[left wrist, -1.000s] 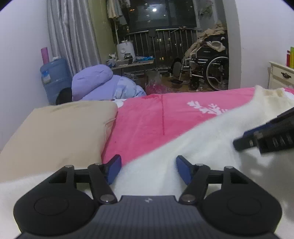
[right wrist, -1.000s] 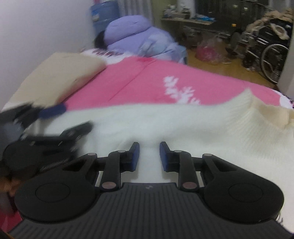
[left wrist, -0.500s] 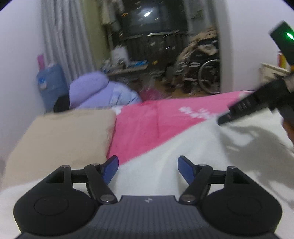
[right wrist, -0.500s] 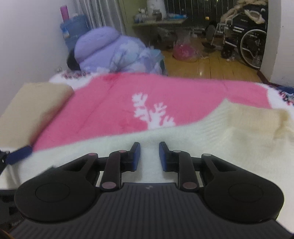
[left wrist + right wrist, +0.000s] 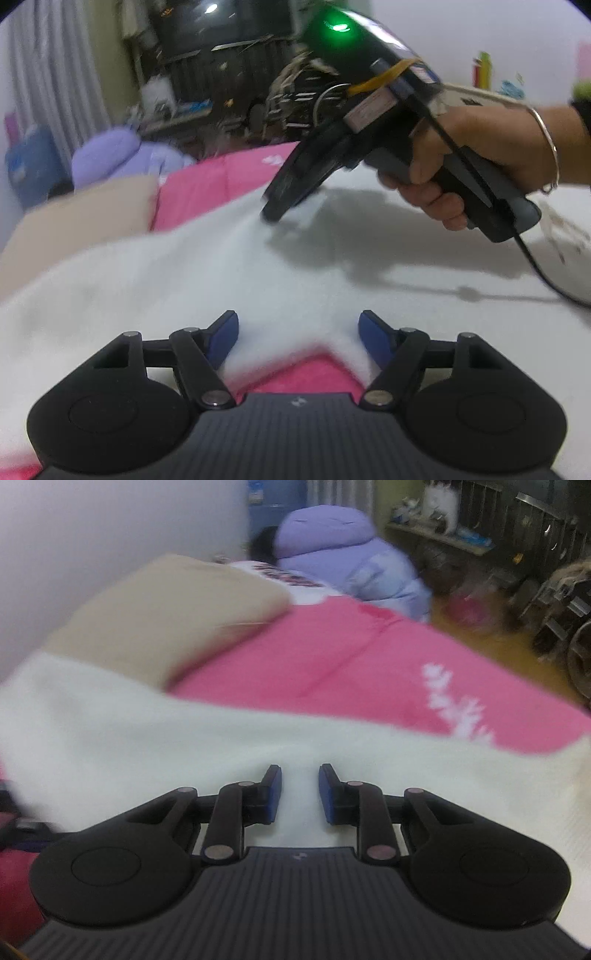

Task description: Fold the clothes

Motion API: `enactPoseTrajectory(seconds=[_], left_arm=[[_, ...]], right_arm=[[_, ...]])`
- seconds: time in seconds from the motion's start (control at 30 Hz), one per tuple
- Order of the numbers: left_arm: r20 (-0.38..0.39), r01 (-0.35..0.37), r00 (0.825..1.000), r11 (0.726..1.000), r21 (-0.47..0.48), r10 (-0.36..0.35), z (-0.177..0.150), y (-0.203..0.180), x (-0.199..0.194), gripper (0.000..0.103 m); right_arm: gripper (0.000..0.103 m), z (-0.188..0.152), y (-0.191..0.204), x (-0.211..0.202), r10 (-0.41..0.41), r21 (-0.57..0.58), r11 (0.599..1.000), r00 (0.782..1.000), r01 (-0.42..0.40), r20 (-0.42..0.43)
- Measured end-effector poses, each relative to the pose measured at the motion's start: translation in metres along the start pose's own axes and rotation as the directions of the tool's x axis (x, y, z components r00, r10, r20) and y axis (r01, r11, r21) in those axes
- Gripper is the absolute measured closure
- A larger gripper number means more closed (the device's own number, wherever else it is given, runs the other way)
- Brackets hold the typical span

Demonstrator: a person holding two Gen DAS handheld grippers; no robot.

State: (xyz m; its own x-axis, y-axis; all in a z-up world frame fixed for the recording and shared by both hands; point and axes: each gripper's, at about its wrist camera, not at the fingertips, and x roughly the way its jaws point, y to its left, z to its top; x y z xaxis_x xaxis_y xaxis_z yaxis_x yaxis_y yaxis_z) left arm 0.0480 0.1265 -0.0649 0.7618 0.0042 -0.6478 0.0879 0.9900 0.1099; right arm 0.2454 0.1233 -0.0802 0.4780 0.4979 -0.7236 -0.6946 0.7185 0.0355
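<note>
A white knitted garment (image 5: 229, 266) lies spread on a pink blanket (image 5: 218, 181) on the bed; it also fills the lower half of the right wrist view (image 5: 155, 731). My left gripper (image 5: 298, 334) is open over the garment's near edge, where a patch of pink blanket shows between the fingers. My right gripper (image 5: 300, 794) has its jaws narrowly apart with a ridge of white fabric between them. In the left wrist view the right gripper (image 5: 271, 214) is hand-held, with its tip down on the garment.
A beige pillow (image 5: 166, 609) lies at the bed's left, by the wall. A purple padded jacket (image 5: 343, 550) lies beyond the bed. A wheelchair (image 5: 569, 627) and a cluttered shelf stand at the far right. A cable (image 5: 535, 266) trails from the right gripper over the garment.
The right gripper has swung left across the garment and now stands in front of the left camera. The left gripper has drawn back to the garment's near edge. Both views are motion-blurred.
</note>
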Motion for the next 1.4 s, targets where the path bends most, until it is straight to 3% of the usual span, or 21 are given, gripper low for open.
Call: enactPoseTrajectory(seconds=[0.07, 0.1, 0.23, 0.27, 0.37, 0.53, 0.57, 0.63, 0.67, 0.73, 0.8, 0.87, 0.93, 1.0, 1.13, 1.2, 1.3, 1.4], left_arm=[[-0.003, 0.0, 1.0, 1.0, -0.008, 0.0, 0.0, 0.001, 0.0, 0.029], [-0.003, -0.001, 1.0, 1.0, -0.011, 0.001, -0.001, 0.001, 0.0, 0.029], [-0.001, -0.003, 1.0, 1.0, -0.014, 0.003, -0.002, 0.004, -0.001, 0.029], [0.0, -0.004, 1.0, 1.0, -0.013, 0.004, -0.002, 0.004, -0.001, 0.029], [0.0, -0.008, 1.0, 1.0, -0.014, 0.008, -0.003, 0.005, -0.001, 0.029], [0.003, -0.006, 1.0, 1.0, -0.018, 0.006, -0.005, 0.007, -0.003, 0.029], [0.003, -0.006, 1.0, 1.0, -0.02, 0.006, -0.005, 0.008, -0.003, 0.029], [0.003, -0.006, 1.0, 1.0, -0.021, 0.006, -0.005, 0.008, -0.002, 0.029], [0.004, -0.006, 1.0, 1.0, -0.018, 0.006, -0.005, 0.007, -0.002, 0.029], [0.002, -0.008, 1.0, 1.0, -0.017, 0.008, -0.005, 0.007, -0.001, 0.029], [-0.003, -0.014, 1.0, 1.0, -0.02, 0.014, -0.004, 0.007, -0.002, 0.029], [-0.007, -0.028, 1.0, 0.999, -0.021, 0.027, -0.003, 0.006, -0.004, 0.029], [-0.009, -0.036, 0.999, 0.999, -0.026, 0.036, 0.0, 0.005, -0.008, 0.03], [-0.001, -0.039, 0.999, 0.999, -0.036, 0.039, 0.003, 0.006, -0.014, 0.03], [0.023, -0.028, 0.999, 0.999, -0.017, 0.028, 0.013, 0.0, -0.017, 0.03], [0.016, -0.029, 0.999, 0.999, 0.015, 0.029, 0.017, -0.006, -0.011, 0.03], [-0.007, -0.036, 0.999, 0.999, 0.028, 0.036, 0.02, -0.014, 0.0, 0.03], [-0.023, -0.041, 0.999, 0.999, -0.012, 0.041, 0.02, -0.015, 0.007, 0.03]], right_arm=[[0.088, 0.008, -0.012, -0.002, -0.023, 0.094, 0.995, 1.0, 0.024, -0.003], [0.085, 0.012, -0.013, -0.006, -0.027, 0.115, 0.993, 1.0, 0.026, 0.004], [0.084, 0.016, 0.014, -0.016, 0.161, 0.049, 0.986, 0.987, -0.161, 0.002], [0.086, 0.015, 0.024, -0.012, 0.17, 0.004, 0.985, 0.985, -0.17, -0.011], [0.087, 0.013, 0.049, 0.01, 0.113, -0.121, 0.986, 0.993, -0.116, -0.036], [0.083, 0.037, 0.002, 0.016, -0.004, 0.12, 0.993, 0.999, 0.0, 0.035], [0.083, 0.039, -0.003, 0.012, 0.026, 0.131, 0.991, 0.999, -0.03, 0.032], [0.083, 0.038, -0.001, 0.007, 0.161, 0.12, 0.98, 0.987, -0.158, -0.016], [0.083, 0.035, 0.008, 0.008, 0.178, 0.081, 0.981, 0.983, -0.175, -0.038], [0.084, 0.026, 0.03, 0.011, 0.133, -0.02, 0.991, 0.989, -0.135, -0.066], [0.085, 0.024, 0.03, 0.015, 0.026, -0.005, 1.0, 0.998, -0.026, -0.053], [0.083, 0.024, 0.01, -0.004, 0.028, 0.098, 0.995, 1.0, -0.029, 0.009], [0.084, 0.02, -0.007, -0.037, 0.082, 0.1, 0.991, 0.994, -0.089, 0.068], [0.084, 0.011, -0.02, -0.065, 0.085, 0.059, 0.994, 0.995, -0.088, 0.048], [0.084, -0.013, -0.059, -0.092, -0.007, 0.045, 0.999, 1.0, 0.008, -0.015], [0.083, -0.021, -0.078, -0.078, -0.055, 0.085, 0.995, 0.997, 0.059, -0.048], [0.085, -0.014, -0.109, -0.024, -0.132, 0.133, 0.981, 0.987, 0.144, -0.091], [0.085, -0.002, -0.139, -0.009, -0.133, 0.29, 0.947, 0.99, 0.138, -0.038]])
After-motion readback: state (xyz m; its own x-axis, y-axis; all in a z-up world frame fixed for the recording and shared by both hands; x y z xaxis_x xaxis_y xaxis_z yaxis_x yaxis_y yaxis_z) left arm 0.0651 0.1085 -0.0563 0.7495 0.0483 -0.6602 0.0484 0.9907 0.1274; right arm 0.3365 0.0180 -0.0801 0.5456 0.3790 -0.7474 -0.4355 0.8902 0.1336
